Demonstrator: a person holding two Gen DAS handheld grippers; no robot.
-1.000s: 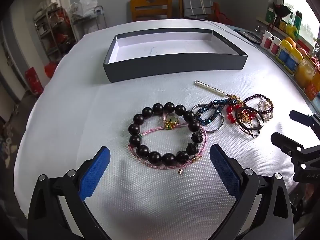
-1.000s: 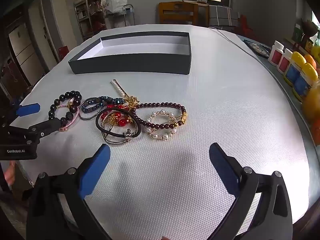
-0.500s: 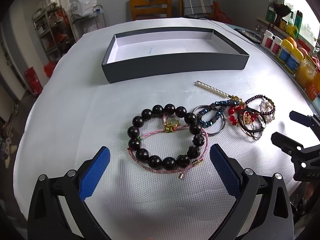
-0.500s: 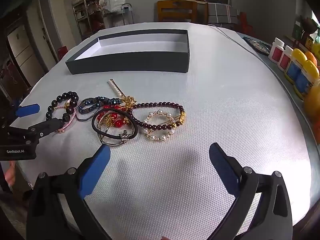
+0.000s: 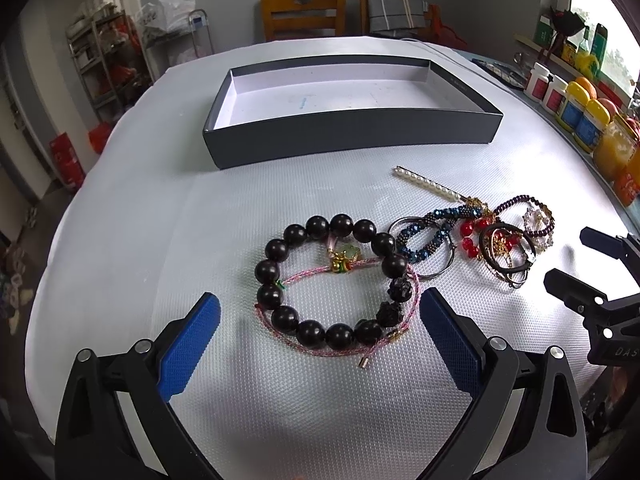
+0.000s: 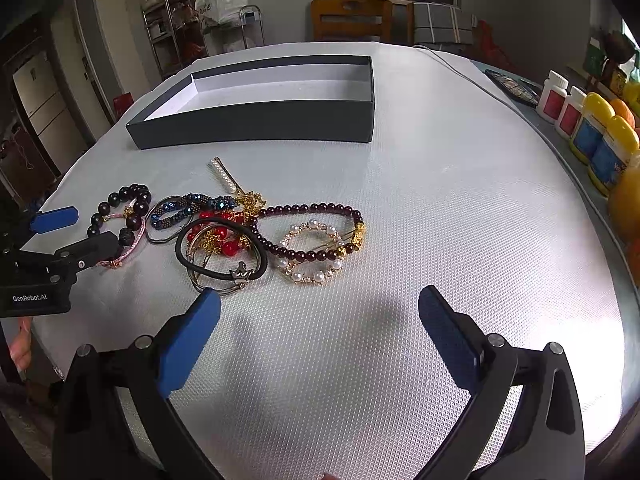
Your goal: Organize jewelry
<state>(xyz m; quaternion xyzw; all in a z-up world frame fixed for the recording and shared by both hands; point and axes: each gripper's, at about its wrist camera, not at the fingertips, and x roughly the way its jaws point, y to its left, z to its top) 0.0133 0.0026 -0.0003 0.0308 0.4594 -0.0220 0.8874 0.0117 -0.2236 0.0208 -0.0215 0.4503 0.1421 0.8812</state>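
A bracelet of large black beads point(image 5: 276, 251) with a pink cord point(image 5: 320, 276) lies on the white table cover, just ahead of my open left gripper point(image 5: 320, 332). To its right lies a tangle of jewelry: a blue bead bracelet point(image 5: 436, 228), a pearl hair clip point(image 5: 424, 186), red beads and a black hair tie point(image 6: 224, 248). A garnet bead strand point(image 6: 320, 210) and a pearl bracelet point(image 6: 316, 256) lie ahead of my open right gripper point(image 6: 320, 320). An empty dark box point(image 5: 352, 136) stands behind, also in the right wrist view point(image 6: 256, 124).
Bottles and jars point(image 5: 576, 108) line the table's right edge, also seen in the right wrist view point(image 6: 592, 128). A wooden chair point(image 5: 304, 16) stands beyond the table. A cable point(image 6: 472, 80) runs across the far right of the cover.
Both grippers have moved a little forward toward the jewelry, which now sits closer to the fingertips. Both stay open and nothing has been picked up.
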